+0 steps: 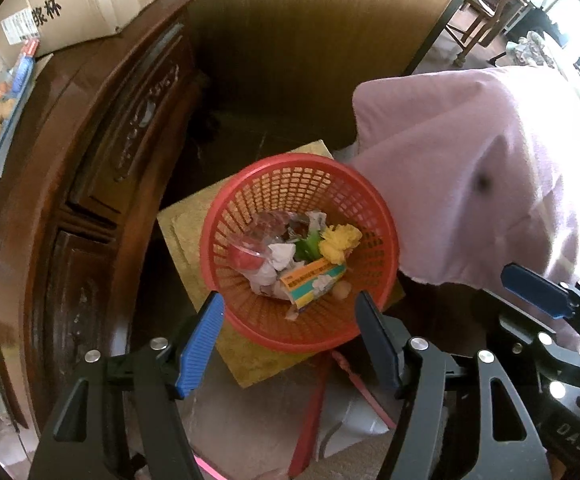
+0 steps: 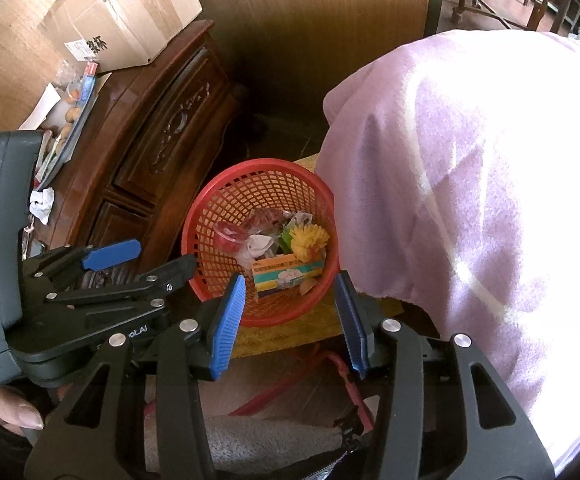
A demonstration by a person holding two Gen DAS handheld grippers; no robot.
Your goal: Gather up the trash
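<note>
1. Left wrist view: my left gripper stands well open with nothing between its blue pads, which frame the near rim of the red mesh basket at frame centre. The basket lies straight ahead and below the jaws.
2. Right wrist view: my right gripper is open too, somewhat narrower, and empty; the basket lies ahead between its pads and a little left of centre. Both hands sit about equally near, side by side, pointing steeply down.
3. Collected trash lies in the basket's bottom: one printed carton with its long axis running lower left to upper right, one yellow crumpled piece, one green scrap, one clear plastic cup with red inside, and white crumpled paper, probably two or three wads, which I cannot separate.
4. One white crumpled wad sits on the carved wooden cabinet at left of the right wrist frame. I judge it the next pickup, nearer my left hand.
5. One pink cloth overhangs the basket's right rim.
</note>
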